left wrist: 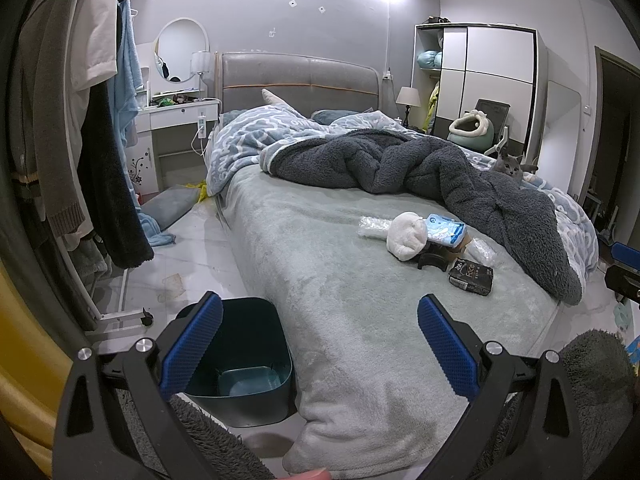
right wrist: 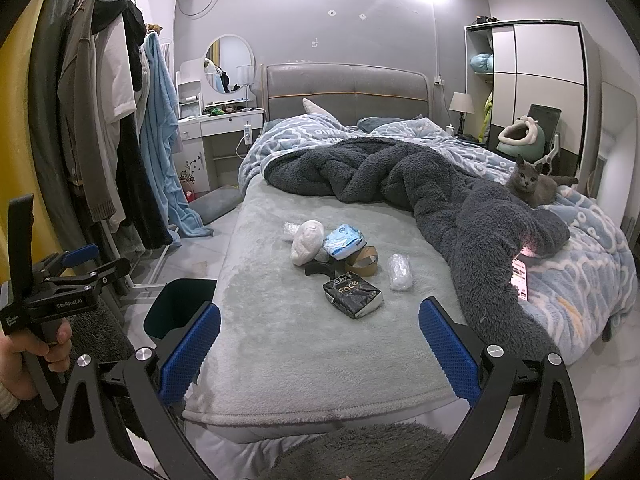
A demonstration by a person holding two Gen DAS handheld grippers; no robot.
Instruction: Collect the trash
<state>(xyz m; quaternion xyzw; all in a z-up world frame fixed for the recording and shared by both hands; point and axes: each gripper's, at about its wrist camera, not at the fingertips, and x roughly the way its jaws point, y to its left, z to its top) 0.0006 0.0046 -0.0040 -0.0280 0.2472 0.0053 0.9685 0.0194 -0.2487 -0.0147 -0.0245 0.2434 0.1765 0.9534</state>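
Both tongs, left [left wrist: 320, 344] and right [right wrist: 320, 348], gaped empty, ribbed blue pads apart, over the fleecy bed [right wrist: 304, 344]; a crinkly black packet [right wrist: 353, 294] lay beside a tape roll [right wrist: 362, 261].

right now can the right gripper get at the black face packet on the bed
Probably yes. The right gripper is open and empty, and the black packet lies straight ahead on bare bed with nothing between. The tape roll sits just behind it, apart.
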